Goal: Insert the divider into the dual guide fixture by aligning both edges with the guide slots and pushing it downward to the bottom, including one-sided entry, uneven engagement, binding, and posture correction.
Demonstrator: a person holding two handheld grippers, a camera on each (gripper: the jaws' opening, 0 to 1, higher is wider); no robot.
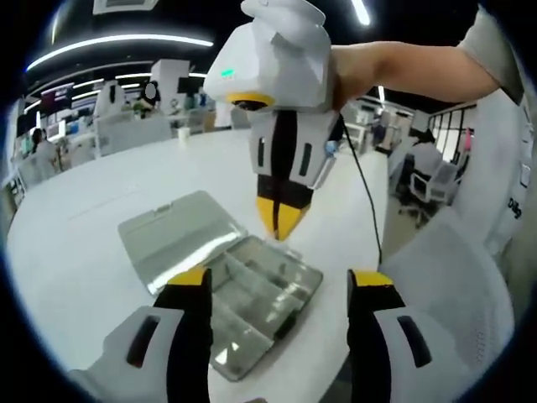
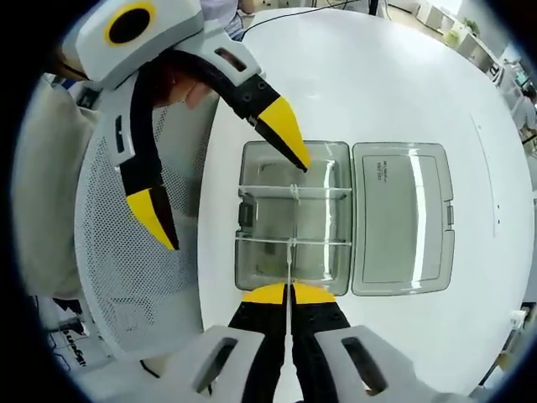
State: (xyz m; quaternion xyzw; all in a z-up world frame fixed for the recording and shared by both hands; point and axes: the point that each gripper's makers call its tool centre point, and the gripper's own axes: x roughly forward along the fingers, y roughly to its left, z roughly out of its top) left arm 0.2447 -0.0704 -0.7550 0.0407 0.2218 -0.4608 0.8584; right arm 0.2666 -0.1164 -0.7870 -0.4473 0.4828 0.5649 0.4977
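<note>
2 grippers are mine here, one in each hand, both white with black jaws and yellow tips. My right gripper (image 2: 289, 293) has its jaws pinched together on the divider (image 2: 289, 260), a thin clear plastic strip that I see edge-on as a pale line running from my tips out over the box (image 2: 336, 214). The divider's far part lies across the box interior, but I cannot tell whether both its edges sit in the guide slots. My left gripper (image 1: 281, 281) is spread wide and grips nothing, its 2 jaws rising on either side of the box corner.

The box is smoky clear plastic, rectangular with rounded corners, its hinged lid (image 2: 401, 217) flung flat open beside it on the round white table (image 2: 394, 75). Inside, clear ribs split it into compartments.

The right gripper view looks straight down on the box, so the cross walls and a small label on the lid are plain to see, and my left gripper comes in from the upper left with 1 yellow tip over the box's far edge and the other off the table over a white mesh chair (image 2: 134, 252). The left gripper view is low and slanted: it shows my right gripper pointing down at the box, my bare forearm (image 1: 403, 63) behind it, a black cable trailing across the table, and an office with desks and ceiling light strips beyond
</note>
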